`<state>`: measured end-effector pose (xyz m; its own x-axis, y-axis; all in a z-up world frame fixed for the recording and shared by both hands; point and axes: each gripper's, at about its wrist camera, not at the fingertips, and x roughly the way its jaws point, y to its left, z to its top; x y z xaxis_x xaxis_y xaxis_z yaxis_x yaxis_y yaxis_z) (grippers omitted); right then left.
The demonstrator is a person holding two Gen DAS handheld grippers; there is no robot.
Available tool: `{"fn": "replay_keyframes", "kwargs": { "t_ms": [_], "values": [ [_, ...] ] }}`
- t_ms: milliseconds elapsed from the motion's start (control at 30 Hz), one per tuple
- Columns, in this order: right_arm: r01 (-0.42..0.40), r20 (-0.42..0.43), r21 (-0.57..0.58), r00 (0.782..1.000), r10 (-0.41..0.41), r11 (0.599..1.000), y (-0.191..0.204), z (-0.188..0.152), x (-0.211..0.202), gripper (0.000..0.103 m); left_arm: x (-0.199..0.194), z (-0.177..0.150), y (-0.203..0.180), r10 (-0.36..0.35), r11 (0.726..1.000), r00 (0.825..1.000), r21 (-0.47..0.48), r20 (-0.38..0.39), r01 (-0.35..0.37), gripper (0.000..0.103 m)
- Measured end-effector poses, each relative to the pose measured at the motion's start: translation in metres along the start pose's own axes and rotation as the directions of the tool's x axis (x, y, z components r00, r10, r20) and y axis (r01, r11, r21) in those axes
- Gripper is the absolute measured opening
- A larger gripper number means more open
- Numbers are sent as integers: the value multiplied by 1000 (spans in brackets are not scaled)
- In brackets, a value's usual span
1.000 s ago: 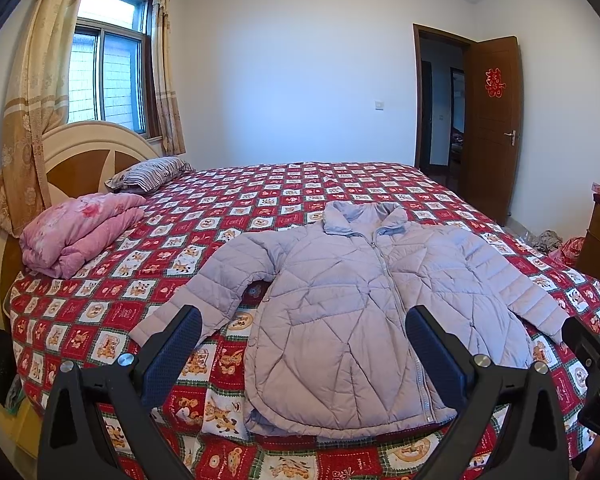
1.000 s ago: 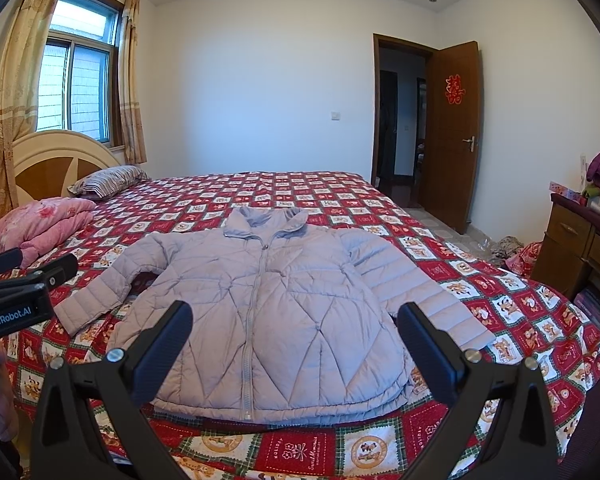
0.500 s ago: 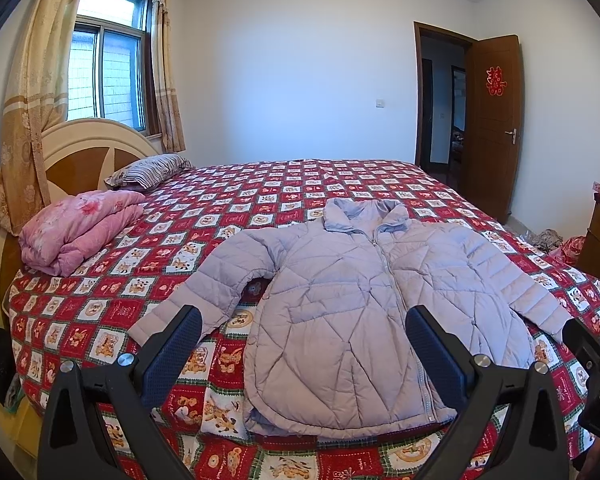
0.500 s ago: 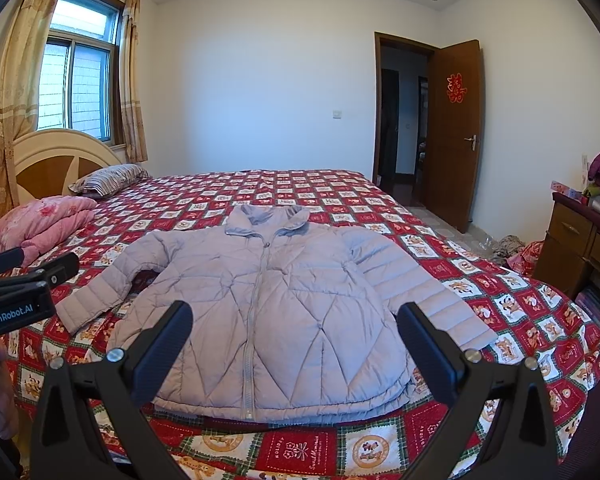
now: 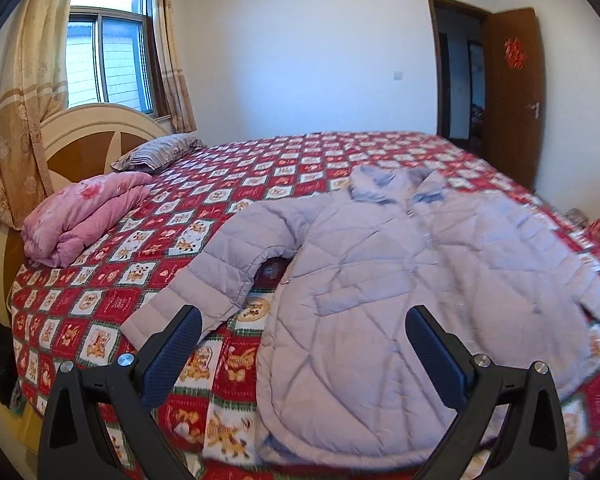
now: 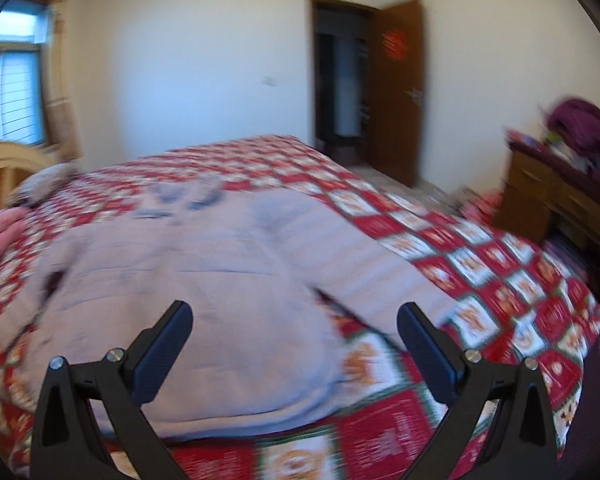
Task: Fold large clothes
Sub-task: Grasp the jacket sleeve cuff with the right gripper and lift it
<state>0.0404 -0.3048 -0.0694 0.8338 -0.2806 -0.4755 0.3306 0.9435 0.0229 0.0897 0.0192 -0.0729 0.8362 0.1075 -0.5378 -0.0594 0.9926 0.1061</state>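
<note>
A folded pink quilt (image 5: pixel 82 216) sits at 9 o'clock on the red patterned bedspread (image 5: pixel 100 292). The lilac quilted puffer jacket (image 5: pixel 380 280) lies flat, front up, sleeves spread. The left gripper (image 5: pixel 304 344) and right gripper (image 6: pixel 296 338) hover wide open, empty, over its hem.

Lilac quilted jacket (image 5: pixel 380 304) on red-and-white checked bedspread (image 5: pixel 100 304); pink blanket (image 5: pixel 80 216).

The jacket (image 5: pixel 380 280) lies flat on the bed (image 5: pixel 300 168), pillow (image 5: pixel 156 152) and folded quilt (image 5: pixel 80 216) to its left.
</note>
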Motion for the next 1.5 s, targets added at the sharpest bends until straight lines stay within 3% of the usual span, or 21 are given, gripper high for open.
{"fn": "replay_keyframes", "kwargs": {
  "t_ms": [200, 333, 467, 667, 733, 833, 900, 1000, 1300, 1500],
  "values": [
    [145, -160, 155, 980, -120, 977, -74, -10, 71, 103, 65, 8, -9, 24, 999, 999, 24, -43, -23, 102],
    [218, -214, 212, 961, -172, 953, -105, -12, 101, 103, 110, 17, -12, 53, 999, 996, 11, -68, -53, 102],
    [241, -271, 228, 946, -176, 943, -118, -10, 131, 102, 152, 20, -16, 96, 995, 989, 18, -113, -95, 102],
    [231, -322, 211, 934, -156, 950, -123, -16, 158, 87, 194, 25, -18, 144, 990, 979, 35, -147, -140, 102],
    [217, -318, 213, 937, -142, 953, -123, -18, 160, 81, 204, 26, -17, 159, 987, 975, 45, -156, -153, 102],
    [188, -314, 214, 942, -115, 959, -123, -17, 164, 55, 217, 25, -16, 162, 987, 971, 43, -178, -156, 102],
    [188, -326, 191, 938, -118, 963, -120, -14, 165, 32, 221, 24, -14, 153, 988, 968, 34, -197, -150, 102],
    [185, -320, 169, 939, -124, 968, -116, -7, 169, 16, 222, 26, -11, 143, 990, 969, 26, -201, -141, 102],
    [220, -210, 117, 958, -193, 968, -112, 51, 160, 10, 227, 60, 21, 179, 984, 970, 10, -166, -180, 102],
    [198, -55, 22, 979, -197, 980, -63, 120, 144, 10, 243, 77, 38, 202, 979, 962, 1, -182, -206, 102]
  ]
}}
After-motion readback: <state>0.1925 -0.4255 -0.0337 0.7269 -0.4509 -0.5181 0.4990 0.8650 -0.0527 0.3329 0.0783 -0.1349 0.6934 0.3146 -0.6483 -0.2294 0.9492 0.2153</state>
